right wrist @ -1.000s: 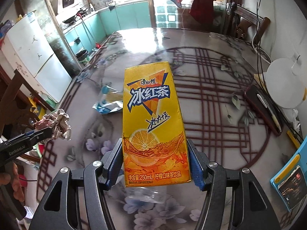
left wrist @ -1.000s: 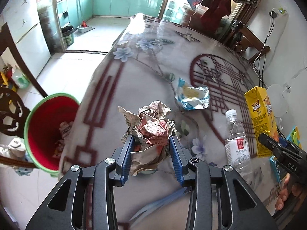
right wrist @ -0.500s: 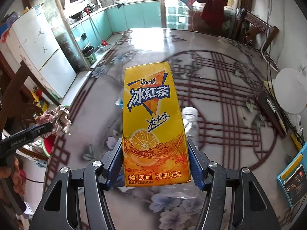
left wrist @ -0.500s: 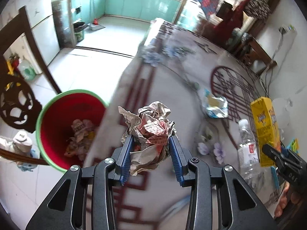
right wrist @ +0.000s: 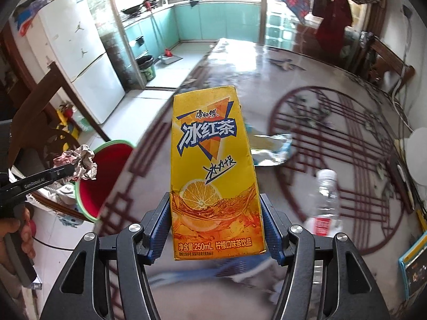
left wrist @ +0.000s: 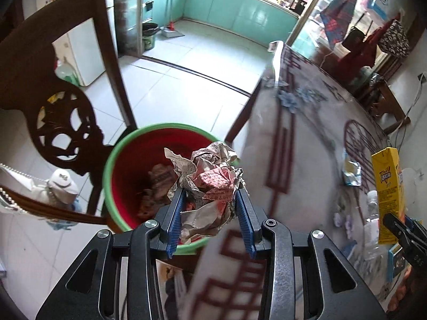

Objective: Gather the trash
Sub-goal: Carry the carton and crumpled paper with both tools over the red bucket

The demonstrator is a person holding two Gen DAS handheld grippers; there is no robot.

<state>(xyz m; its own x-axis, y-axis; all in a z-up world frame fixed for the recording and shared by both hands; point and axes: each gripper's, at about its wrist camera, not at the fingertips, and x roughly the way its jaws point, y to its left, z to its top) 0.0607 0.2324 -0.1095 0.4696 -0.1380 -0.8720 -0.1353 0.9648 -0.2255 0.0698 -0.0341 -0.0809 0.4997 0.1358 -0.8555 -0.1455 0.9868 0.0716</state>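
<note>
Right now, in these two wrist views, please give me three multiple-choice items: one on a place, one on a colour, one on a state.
1. The crumpled paper is held
A. over the bucket
B. flat on the table
C. on the chair

2. Inside, the bucket is
A. blue
B. red
C. white

3. The right gripper is
A. open, empty
B. shut on the bottle
C. shut on the tea carton

Key:
1 A, the left gripper holds it above the rim.
2 B, red wall, green rim.
3 C, both pads press the carton's sides.
</note>
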